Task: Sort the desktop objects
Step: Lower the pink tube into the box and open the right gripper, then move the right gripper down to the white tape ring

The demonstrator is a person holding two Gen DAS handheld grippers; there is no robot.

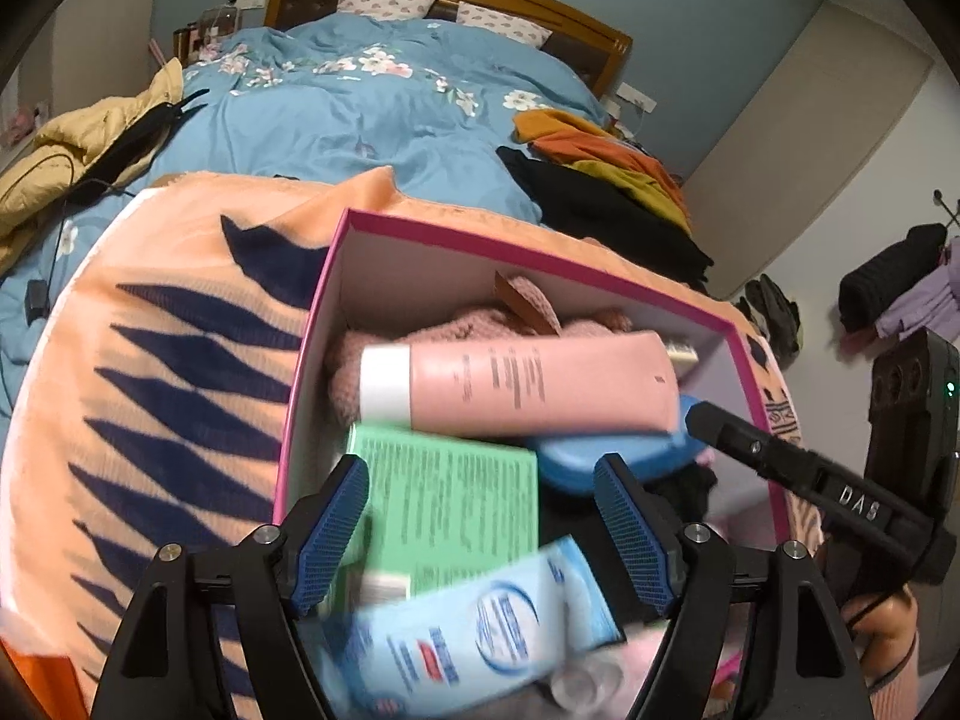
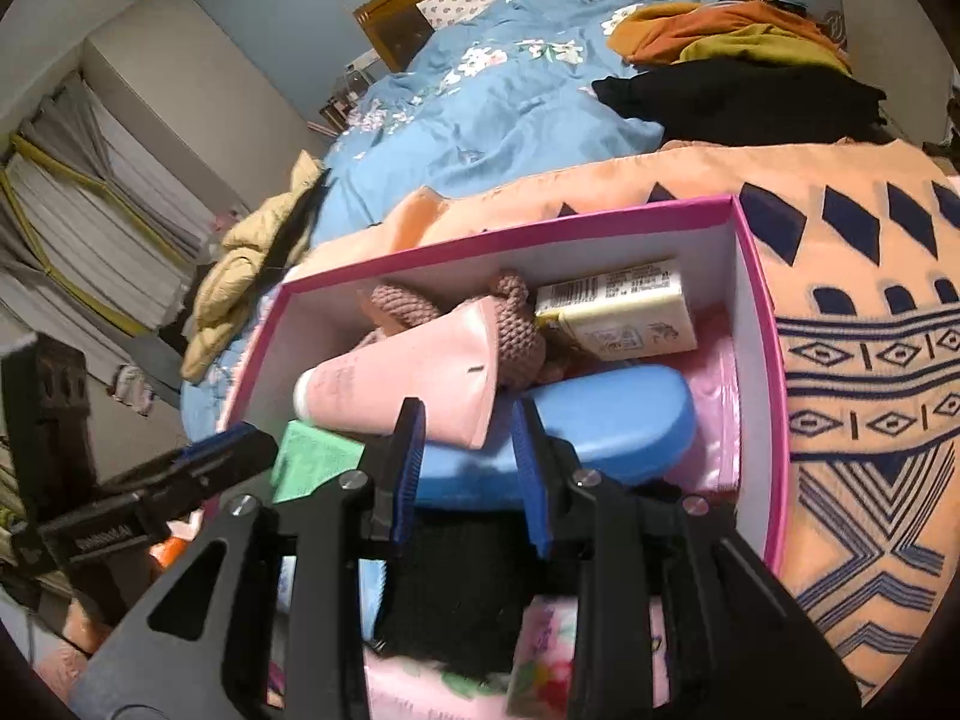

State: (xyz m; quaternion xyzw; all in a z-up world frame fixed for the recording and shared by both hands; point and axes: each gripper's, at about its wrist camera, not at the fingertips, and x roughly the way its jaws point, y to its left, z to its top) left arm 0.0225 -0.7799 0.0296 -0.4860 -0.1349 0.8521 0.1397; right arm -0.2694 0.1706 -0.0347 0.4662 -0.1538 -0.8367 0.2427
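An open pink-rimmed box (image 1: 522,252) (image 2: 510,234) holds a pink tube (image 1: 528,384), a green carton (image 1: 456,498), a blue oval case (image 1: 624,456), a cream carton (image 2: 624,312) and a pink knitted item (image 2: 516,324). My left gripper (image 1: 483,534) stands wide open over the box's near end. A blurred light-blue tube (image 1: 480,630) lies loose between the finger bases. My right gripper (image 2: 468,474) hovers over the blue case (image 2: 600,420), jaws a narrow gap apart with nothing between the tips. Black fabric (image 2: 450,588) lies beneath it.
The box sits on an orange cloth with navy patterns (image 1: 180,360) (image 2: 852,276). Behind it is a bed with a blue floral duvet (image 1: 360,108), a pile of orange and black clothes (image 1: 600,168) and a yellow jacket (image 1: 90,138). A hand (image 1: 882,618) holds the right gripper.
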